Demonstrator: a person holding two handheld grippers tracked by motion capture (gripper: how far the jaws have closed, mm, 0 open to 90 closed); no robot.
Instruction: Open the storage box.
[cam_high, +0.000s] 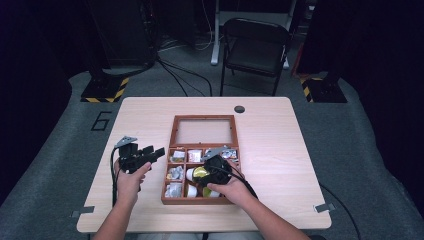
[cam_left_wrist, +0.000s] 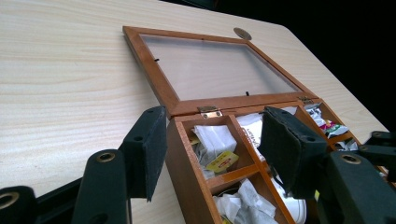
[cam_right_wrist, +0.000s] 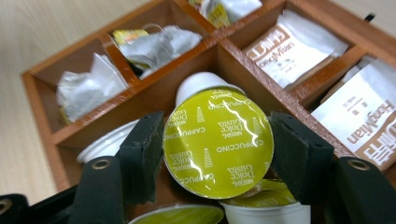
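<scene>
- Capsule (cam_right_wrist: 217, 142) with a yellow-green foil lid reading "Dolce Gusto Cappuccino" sits in the centre of the right gripper view, lid turned toward the camera, between the two black pads of the right tool (cam_right_wrist: 217, 156).
- Both pads lie against the capsule's rim at the lid's left and right edges, so the right tool is pinching the capsule; no gap shows on either side.
- In the high view the right tool (cam_high: 216, 167) and its hand hover over the lower middle of the wooden box (cam_high: 167, 192), with a patch of the capsule's (cam_high: 201, 172) yellow just left of the tool.
- Below the held capsule, at the bottom edge of the right gripper view, are another green-lidded capsule (cam_right_wrist: 180, 215) and a white cup (cam_right_wrist: 264, 212); a further white cup (cam_right_wrist: 109, 142) lies to its left.
- Tea bags (cam_right_wrist: 154, 44) fill the compartments in the upper left of that view, and white-and-brown sachets (cam_right_wrist: 292, 49) fill those in the upper right.
- The box's glass-paned lid (cam_high: 203, 131) lies folded back flat on the counter (cam_high: 280, 145), above the compartments in the high view.
- The left tool (cam_high: 156, 152) rests on the counter left of the box, its pads spread and holding nothing.
- In the left gripper view, the left tool (cam_left_wrist: 212, 144) straddles the box's near corner (cam_left_wrist: 184, 154), one pad outside the wall and one above the compartments.
</scene>
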